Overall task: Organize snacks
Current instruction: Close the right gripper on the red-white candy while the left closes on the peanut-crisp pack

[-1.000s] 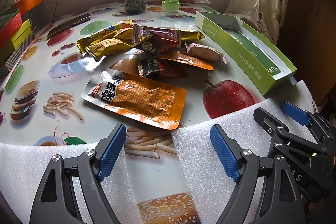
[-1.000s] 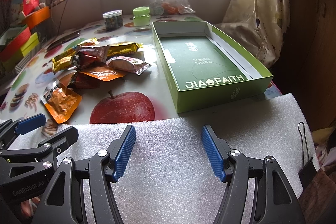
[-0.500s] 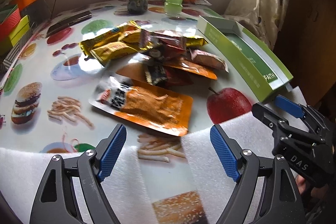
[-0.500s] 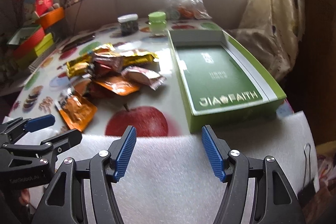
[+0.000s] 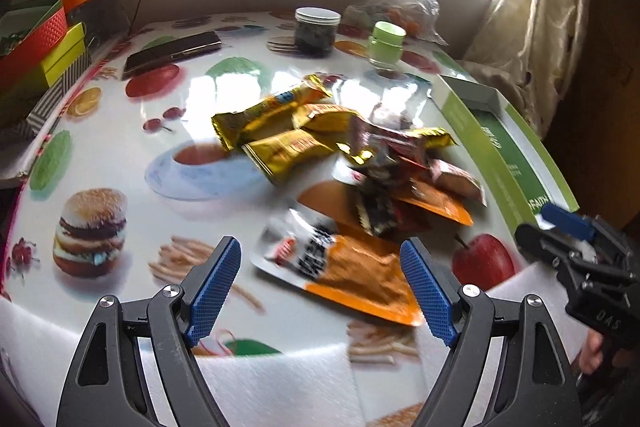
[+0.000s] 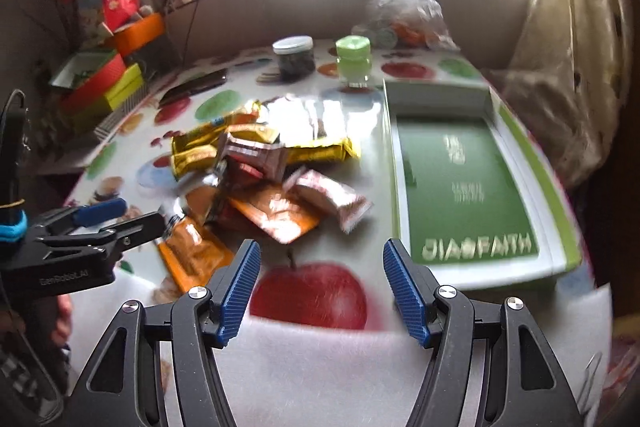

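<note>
A heap of snack packets [image 5: 340, 147] [image 6: 264, 167] lies mid-table: gold bars, red and brown wrappers, orange pouches. Nearest me is a large orange pouch [image 5: 344, 267]. My left gripper [image 5: 320, 291] is open just short of it, nothing between its fingers. My right gripper [image 6: 320, 291] is open above the printed apple, also holding nothing. An open green box [image 6: 464, 195] [image 5: 516, 163] stands right of the heap, with no packets inside. Each gripper shows at the edge of the other's view.
A dark jar [image 5: 316, 31] and a green-lidded jar [image 5: 386, 45] stand at the back, with a plastic bag [image 5: 404, 3] behind them. A dark phone-like slab [image 5: 172, 53] lies back left. Coloured boxes [image 5: 36, 43] are stacked off the left edge. White foam [image 6: 320, 367] covers the near edge.
Both grippers have risen and moved forward over the table toward the packets. The left one has swung left. Both stay open.
</note>
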Available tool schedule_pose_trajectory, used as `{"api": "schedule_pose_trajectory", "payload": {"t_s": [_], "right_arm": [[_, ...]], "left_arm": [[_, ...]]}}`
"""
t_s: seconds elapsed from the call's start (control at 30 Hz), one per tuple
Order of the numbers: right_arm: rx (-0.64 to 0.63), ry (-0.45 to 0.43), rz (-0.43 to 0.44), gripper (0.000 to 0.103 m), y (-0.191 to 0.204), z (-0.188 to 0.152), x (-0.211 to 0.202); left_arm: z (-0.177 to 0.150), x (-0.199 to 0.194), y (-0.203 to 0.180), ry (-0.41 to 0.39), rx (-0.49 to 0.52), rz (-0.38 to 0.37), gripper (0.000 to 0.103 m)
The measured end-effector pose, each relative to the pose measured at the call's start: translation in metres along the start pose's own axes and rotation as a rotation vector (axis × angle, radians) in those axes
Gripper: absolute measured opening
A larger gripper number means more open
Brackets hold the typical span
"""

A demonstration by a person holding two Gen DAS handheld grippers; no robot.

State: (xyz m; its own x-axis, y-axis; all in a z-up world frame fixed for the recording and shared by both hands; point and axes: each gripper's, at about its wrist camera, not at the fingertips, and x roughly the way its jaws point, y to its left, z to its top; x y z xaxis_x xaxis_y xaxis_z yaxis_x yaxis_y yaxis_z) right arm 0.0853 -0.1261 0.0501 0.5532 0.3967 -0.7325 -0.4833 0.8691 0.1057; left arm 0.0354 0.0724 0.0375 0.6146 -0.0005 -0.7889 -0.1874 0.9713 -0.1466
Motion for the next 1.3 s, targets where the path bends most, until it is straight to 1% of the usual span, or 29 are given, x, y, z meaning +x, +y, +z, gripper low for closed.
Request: {"api": "schedule_pose_trajectory", "payload": {"t_s": [0.07,0.17,0.27,0.33,0.4,0.47,0.53,0.6,0.77,0.93,1.0,1.17,1.27,1.3], "right_arm": [[-0.051,-0.008,-0.018,0.065,0.001,0.011,0.008],[-0.068,0.030,-0.040,0.065,-0.003,0.025,0.022],[-0.094,0.035,-0.028,0.064,-0.004,0.033,0.032],[-0.097,0.054,-0.023,0.063,-0.007,0.036,0.041],[-0.101,0.065,-0.013,0.061,-0.008,0.037,0.047],[-0.118,0.071,-0.005,0.058,-0.009,0.039,0.054],[-0.124,0.085,0.002,0.057,-0.009,0.041,0.058],[-0.131,0.097,0.015,0.055,-0.009,0.043,0.063],[-0.196,0.114,0.033,0.052,0.000,0.045,0.070],[-0.215,0.147,0.058,0.048,0.001,0.048,0.080],[-0.219,0.158,0.066,0.046,0.002,0.047,0.083],[-0.203,0.165,0.080,0.032,0.001,0.045,0.087],[-0.200,0.163,0.079,0.027,0.001,0.045,0.087],[-0.199,0.163,0.079,0.027,0.001,0.045,0.087]], "left_arm": [[0.007,0.003,0.005,-0.001,-0.001,0.007,0.082],[0.015,0.007,0.011,-0.002,0.004,0.012,0.082],[0.025,0.014,0.016,0.003,0.024,0.024,0.082],[0.031,0.019,0.019,0.003,0.032,0.033,0.082],[0.038,0.025,0.022,0.000,0.038,0.029,0.082],[0.045,0.031,0.022,0.001,0.053,0.037,0.082],[0.052,0.037,0.022,0.002,0.072,0.046,0.082],[0.058,0.042,0.021,0.002,0.095,0.027,0.082],[0.066,0.054,0.017,0.021,0.130,0.011,0.082],[0.069,0.062,0.013,0.032,0.157,-0.006,0.076],[0.070,0.066,0.013,0.044,0.166,-0.011,0.072],[0.069,0.072,0.010,0.057,0.189,-0.023,0.071],[0.069,0.075,0.009,0.071,0.195,-0.026,0.056],[0.069,0.076,0.009,0.076,0.195,-0.029,0.055]]}}
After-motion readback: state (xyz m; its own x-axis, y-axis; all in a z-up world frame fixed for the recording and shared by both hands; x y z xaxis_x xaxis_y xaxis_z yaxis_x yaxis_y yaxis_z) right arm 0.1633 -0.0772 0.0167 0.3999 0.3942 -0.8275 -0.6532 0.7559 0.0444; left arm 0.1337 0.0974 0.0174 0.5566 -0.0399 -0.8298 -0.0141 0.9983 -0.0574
